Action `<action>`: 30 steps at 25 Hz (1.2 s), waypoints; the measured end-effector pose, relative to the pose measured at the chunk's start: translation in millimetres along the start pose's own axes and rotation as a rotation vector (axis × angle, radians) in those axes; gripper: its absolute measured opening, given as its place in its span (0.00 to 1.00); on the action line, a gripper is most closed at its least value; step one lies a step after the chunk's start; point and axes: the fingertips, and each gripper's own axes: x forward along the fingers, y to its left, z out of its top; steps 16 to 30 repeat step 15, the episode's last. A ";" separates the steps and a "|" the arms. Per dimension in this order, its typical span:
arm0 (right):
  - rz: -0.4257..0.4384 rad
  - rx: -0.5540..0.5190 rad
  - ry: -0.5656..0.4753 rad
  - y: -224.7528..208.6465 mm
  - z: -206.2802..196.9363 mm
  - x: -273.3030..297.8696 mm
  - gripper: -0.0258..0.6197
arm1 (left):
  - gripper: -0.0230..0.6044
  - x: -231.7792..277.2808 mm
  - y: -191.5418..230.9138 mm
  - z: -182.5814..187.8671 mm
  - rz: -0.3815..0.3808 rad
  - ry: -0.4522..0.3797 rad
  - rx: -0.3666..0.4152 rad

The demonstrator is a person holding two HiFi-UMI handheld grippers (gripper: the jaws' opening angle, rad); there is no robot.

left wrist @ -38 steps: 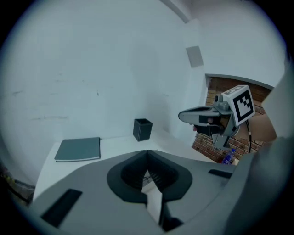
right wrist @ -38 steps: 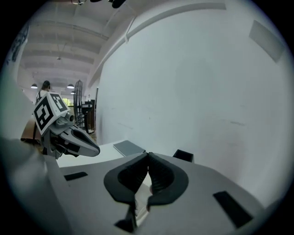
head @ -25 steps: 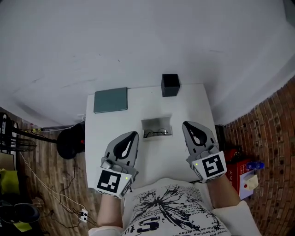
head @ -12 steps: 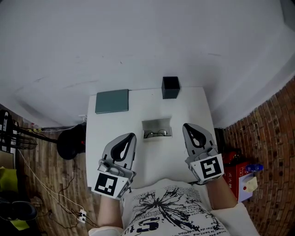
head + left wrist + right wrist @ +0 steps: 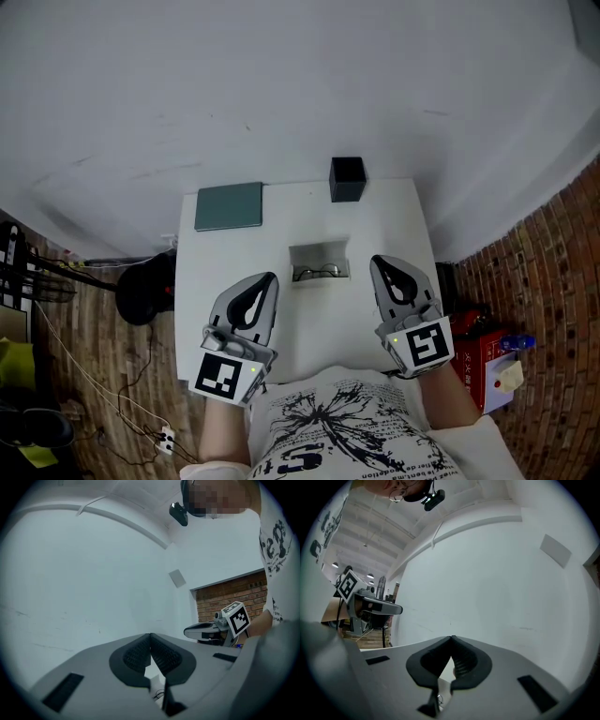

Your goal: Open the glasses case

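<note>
The glasses case is a pale grey box in the middle of the white table, with a pair of dark-rimmed glasses at its near side. My left gripper is near and left of the case, apart from it. Its jaws are shut tip to tip with nothing between them. To the right of the case, my right gripper is also apart from it and shut on nothing. Both point level toward the white wall. A bit of the glasses shows beneath the left jaws.
A grey-green flat pad lies at the table's far left and a black cube box at its far edge. A black round seat stands left of the table. A red box is on the floor at the right.
</note>
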 end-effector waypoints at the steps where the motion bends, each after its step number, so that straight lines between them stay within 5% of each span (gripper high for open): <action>1: 0.000 0.003 -0.003 0.3 0.0 -0.6 0.06 | 0.06 -0.2 -0.4 -0.5 -0.001 0.001 -0.001; 30: -0.015 0.004 -0.007 -3.8 -4.4 -6.1 0.06 | 0.06 4.7 -6.0 0.6 -0.011 0.000 0.008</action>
